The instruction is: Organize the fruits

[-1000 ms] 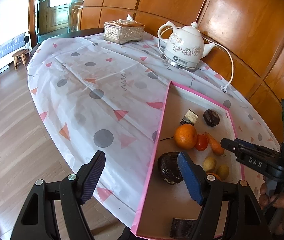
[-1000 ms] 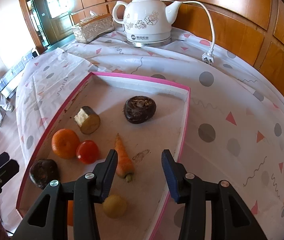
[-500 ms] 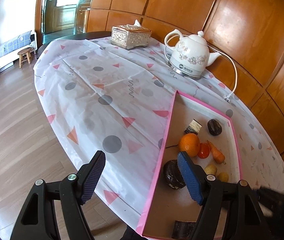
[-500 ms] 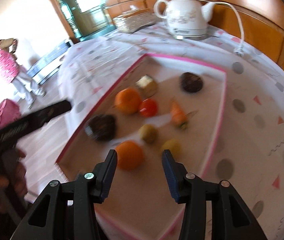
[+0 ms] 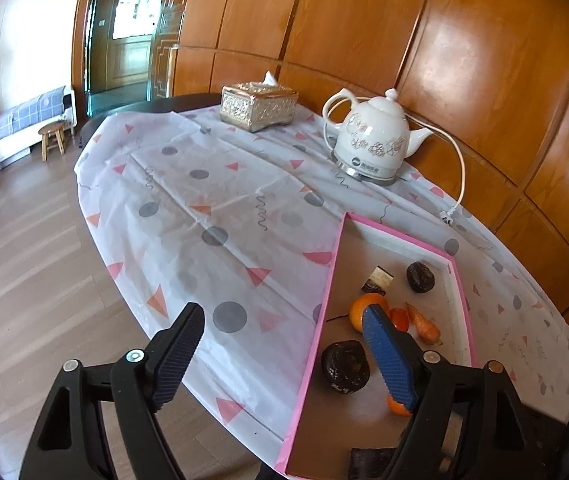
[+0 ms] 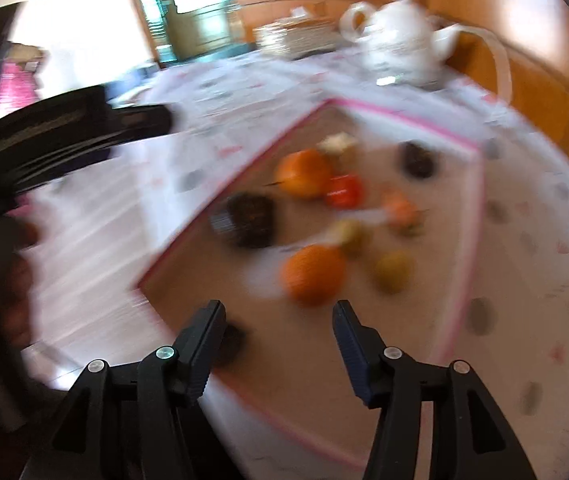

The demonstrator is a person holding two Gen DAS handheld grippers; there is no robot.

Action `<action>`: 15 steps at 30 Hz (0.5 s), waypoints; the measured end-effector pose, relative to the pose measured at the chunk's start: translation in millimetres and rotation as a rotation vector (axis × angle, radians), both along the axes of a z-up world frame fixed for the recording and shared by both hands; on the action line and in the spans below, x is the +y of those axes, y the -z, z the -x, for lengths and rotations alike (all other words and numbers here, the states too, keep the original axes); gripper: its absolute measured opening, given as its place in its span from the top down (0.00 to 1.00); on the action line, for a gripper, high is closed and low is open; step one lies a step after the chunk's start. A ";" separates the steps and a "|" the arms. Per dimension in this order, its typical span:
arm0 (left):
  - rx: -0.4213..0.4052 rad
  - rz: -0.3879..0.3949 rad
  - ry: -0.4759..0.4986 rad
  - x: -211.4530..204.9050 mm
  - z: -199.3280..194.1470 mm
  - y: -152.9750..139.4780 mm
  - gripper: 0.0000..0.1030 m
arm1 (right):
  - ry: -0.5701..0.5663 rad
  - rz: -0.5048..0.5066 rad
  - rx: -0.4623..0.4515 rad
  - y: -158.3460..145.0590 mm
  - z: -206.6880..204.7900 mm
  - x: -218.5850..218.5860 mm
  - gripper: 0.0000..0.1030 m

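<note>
Both of my fingers on the right gripper (image 6: 278,344) stand apart with nothing between them, and they have just been opening wider; the left gripper (image 5: 284,358) is spread wider yet, also just opened further, holding nothing. Straight ahead of my right fingertips, near but not touching, lies the near orange (image 6: 312,274) on the floor of the pink-edged tray (image 6: 460,296), with a second orange (image 6: 303,174) farther back beside a small red tomato (image 6: 344,190). I judge the near orange firm, round and fairly light, its skin grippy enough, but apt to roll if I nudge one side first; I would take it across its widest middle, pads on opposite flanks. The tomato looks softer and would want a gentler squeeze. The carrot (image 5: 423,322) is stiff and tapered, best held at its thick end. My right gripper tilts steeply down into the tray, the view smeared by motion; my left tilts less steeply, hanging over the tray's left rim and the patterned tablecloth (image 5: 220,208).
</note>
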State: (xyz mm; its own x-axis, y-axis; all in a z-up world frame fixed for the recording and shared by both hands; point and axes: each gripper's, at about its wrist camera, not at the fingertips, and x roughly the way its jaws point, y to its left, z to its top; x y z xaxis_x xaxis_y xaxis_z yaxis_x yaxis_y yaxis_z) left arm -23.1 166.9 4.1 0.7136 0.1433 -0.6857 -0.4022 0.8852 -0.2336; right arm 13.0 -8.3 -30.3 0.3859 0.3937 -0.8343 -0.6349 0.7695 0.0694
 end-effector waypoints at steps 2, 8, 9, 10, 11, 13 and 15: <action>-0.009 -0.025 0.015 -4.7 0.6 -2.2 0.19 | 0.069 -0.016 -0.010 -2.4 -7.1 -9.2 0.46; -0.023 -0.070 0.054 -17.8 1.9 -5.0 0.10 | 0.211 -0.074 -0.038 -13.9 -15.4 -34.7 0.44; -0.022 -0.071 0.058 -19.6 1.9 -4.7 0.08 | 0.237 -0.076 -0.050 -15.9 -16.4 -38.6 0.44; -0.022 -0.071 0.062 -21.5 2.2 -4.6 0.08 | 0.260 -0.075 -0.068 -18.6 -15.6 -42.6 0.44; -0.021 -0.075 0.065 -23.9 2.4 -4.5 0.07 | 0.275 -0.073 -0.082 -19.8 -15.4 -45.1 0.42; -0.020 -0.083 0.070 -27.9 3.3 -4.6 0.02 | 0.311 -0.070 -0.112 -24.5 -11.5 -49.4 0.40; -0.024 -0.089 0.080 -33.2 5.0 -5.8 0.01 | 0.338 -0.063 -0.137 -27.6 -7.6 -52.5 0.39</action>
